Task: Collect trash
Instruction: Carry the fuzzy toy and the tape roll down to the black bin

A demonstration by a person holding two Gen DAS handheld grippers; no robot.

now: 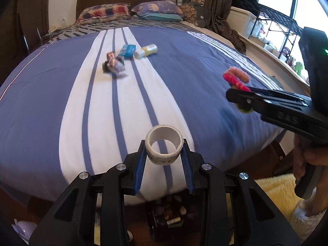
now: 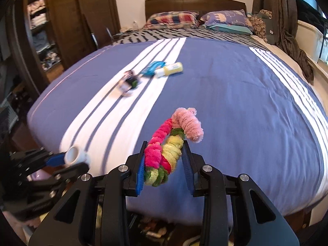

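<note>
My left gripper (image 1: 164, 153) is shut on a white tape roll (image 1: 164, 148), held above the near edge of the bed; it also shows in the right wrist view (image 2: 74, 154). My right gripper (image 2: 164, 155) is shut on a fuzzy garland of pink, yellow and green loops (image 2: 172, 143), held over the bed; the garland shows in the left wrist view (image 1: 236, 78). On the blue-and-white striped blanket (image 1: 184, 71) lie a crumpled wrapper (image 1: 113, 63), a blue packet (image 1: 128, 50) and a small yellow bottle (image 1: 146, 51).
Pillows (image 1: 131, 11) lie at the headboard. A dark box of small items (image 1: 172, 215) sits on the floor below the bed's foot. A yellow rug (image 1: 272, 188) lies at right. A wardrobe (image 2: 61, 20) stands left of the bed; a window shelf (image 1: 276, 41) runs on the right.
</note>
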